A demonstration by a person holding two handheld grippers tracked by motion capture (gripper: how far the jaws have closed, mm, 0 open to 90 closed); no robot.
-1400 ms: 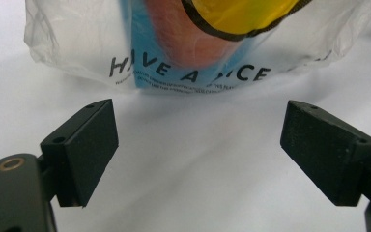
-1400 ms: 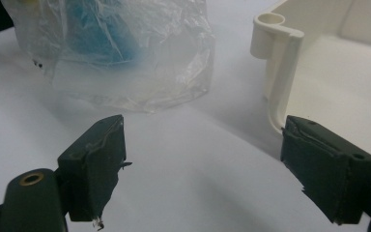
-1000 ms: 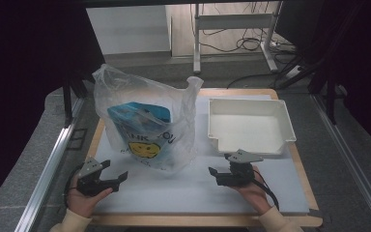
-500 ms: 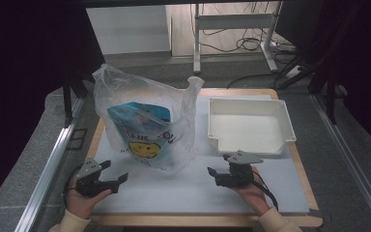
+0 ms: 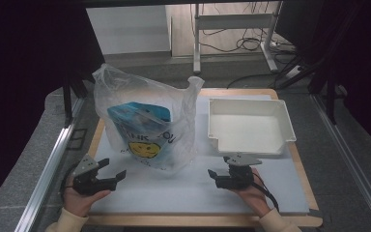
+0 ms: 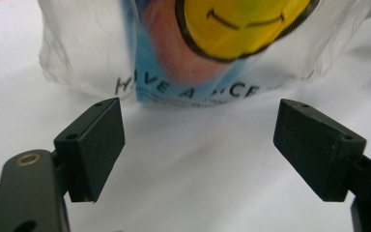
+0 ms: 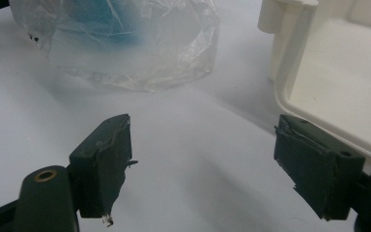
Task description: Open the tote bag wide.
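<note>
A clear plastic bag (image 5: 145,121) stands on the white mat, printed with a yellow smiley face and holding a blue packet (image 5: 137,118). My left gripper (image 5: 113,175) rests open on the mat just in front of the bag's lower left corner. In the left gripper view the bag (image 6: 207,48) fills the space beyond the wide-apart jaws, nothing between them. My right gripper (image 5: 218,176) rests open on the mat to the right of the bag, pointing left. In the right gripper view the bag (image 7: 125,43) lies ahead, with empty jaws.
A white empty tray (image 5: 251,125) sits at the back right of the mat; its corner (image 7: 290,53) is close to my right gripper. The wooden table edge (image 5: 198,221) runs along the front. Metal rails flank the table on both sides.
</note>
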